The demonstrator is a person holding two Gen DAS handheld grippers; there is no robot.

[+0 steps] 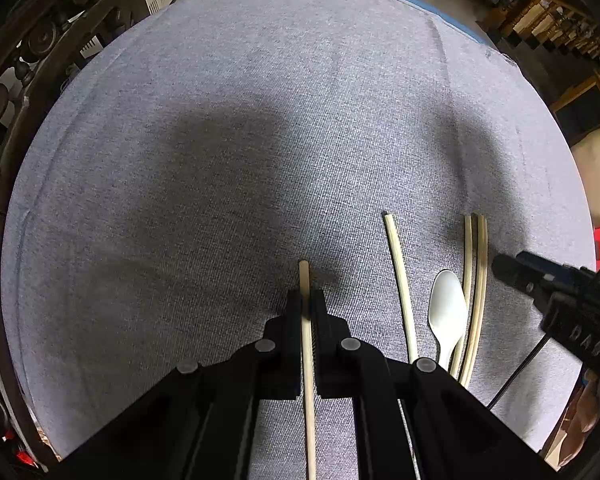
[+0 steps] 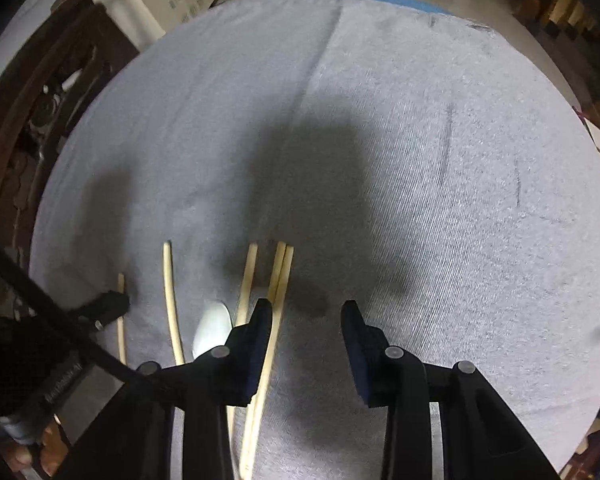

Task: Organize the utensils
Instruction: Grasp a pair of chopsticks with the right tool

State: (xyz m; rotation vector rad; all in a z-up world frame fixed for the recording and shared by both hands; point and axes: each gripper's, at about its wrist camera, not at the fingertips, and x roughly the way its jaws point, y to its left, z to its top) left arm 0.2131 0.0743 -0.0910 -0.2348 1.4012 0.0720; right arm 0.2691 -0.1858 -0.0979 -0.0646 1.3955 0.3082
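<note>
The left hand-held gripper (image 1: 307, 300) is clamped on 1 chopstick (image 1: 305, 276). Lay it next to the other chopsticks (image 1: 476, 280) by the spoon (image 1: 447, 312). The right hand-held gripper (image 2: 306, 316) is apart, holding nothing.

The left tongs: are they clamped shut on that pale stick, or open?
Shut on it. In the left wrist view the left tongs press both fingers against the chopstick, which runs straight between them with no gap showing.

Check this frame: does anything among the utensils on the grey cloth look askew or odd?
One loose pale wooden chopstick lies slanted, apart from the parallel pair of pale chopsticks beyond the white plastic spoon. Nothing looks spilled or broken.
</note>
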